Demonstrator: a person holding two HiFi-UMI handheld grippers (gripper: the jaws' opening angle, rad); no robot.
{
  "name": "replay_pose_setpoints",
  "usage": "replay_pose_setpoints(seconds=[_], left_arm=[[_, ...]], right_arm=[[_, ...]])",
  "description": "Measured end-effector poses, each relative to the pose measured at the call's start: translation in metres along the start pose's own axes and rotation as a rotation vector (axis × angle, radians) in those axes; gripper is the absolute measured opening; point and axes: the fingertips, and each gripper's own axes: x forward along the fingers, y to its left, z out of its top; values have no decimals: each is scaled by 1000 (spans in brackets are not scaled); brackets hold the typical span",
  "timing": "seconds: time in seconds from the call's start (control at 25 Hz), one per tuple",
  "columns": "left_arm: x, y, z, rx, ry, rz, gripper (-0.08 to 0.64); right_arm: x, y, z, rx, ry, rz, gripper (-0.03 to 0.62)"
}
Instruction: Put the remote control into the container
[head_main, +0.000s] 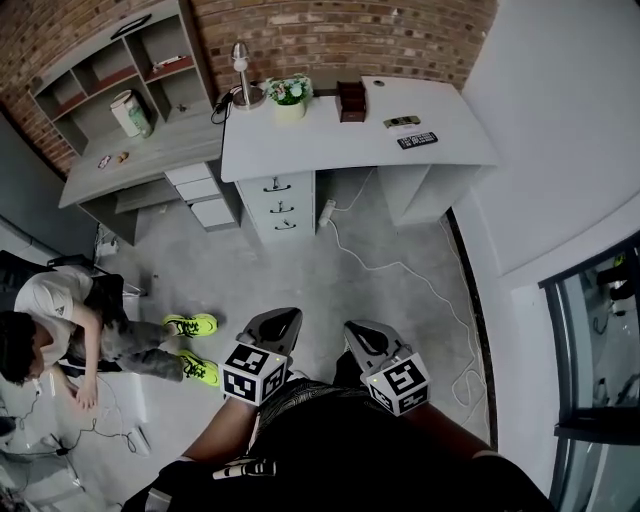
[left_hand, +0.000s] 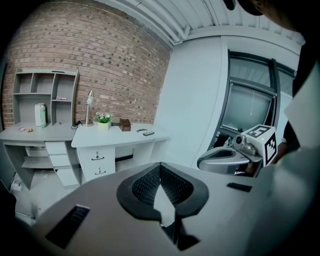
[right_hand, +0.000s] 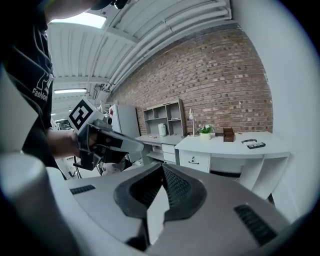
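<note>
The remote control (head_main: 417, 140) is lying on the white desk (head_main: 300, 140), near its right end in the head view, just beside a smaller flat gadget (head_main: 401, 121). The brown box (head_main: 351, 101) is standing at the desk's back edge, between the remote control and a flower pot (head_main: 289, 97). The left gripper (head_main: 283, 318) and the right gripper (head_main: 362, 332) are hanging well short of the desk, each with jaws pressed together, pinching nothing. A person (head_main: 70, 315) is sitting well off to the desk's left.
</note>
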Motion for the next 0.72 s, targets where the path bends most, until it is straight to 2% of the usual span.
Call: replay_pose_setpoints(seconds=[0.2,0.4,0.72], left_arm=[[21,6,15,6,1,21,6],[51,16,26,-8,32,53,5],[100,34,71,3,8,119,5]], right_arm=[[16,-20,13,-53,-10,53,8],[29,-66,37,-10,-53,69,8],[46,-140,71,24,-98,100,8]])
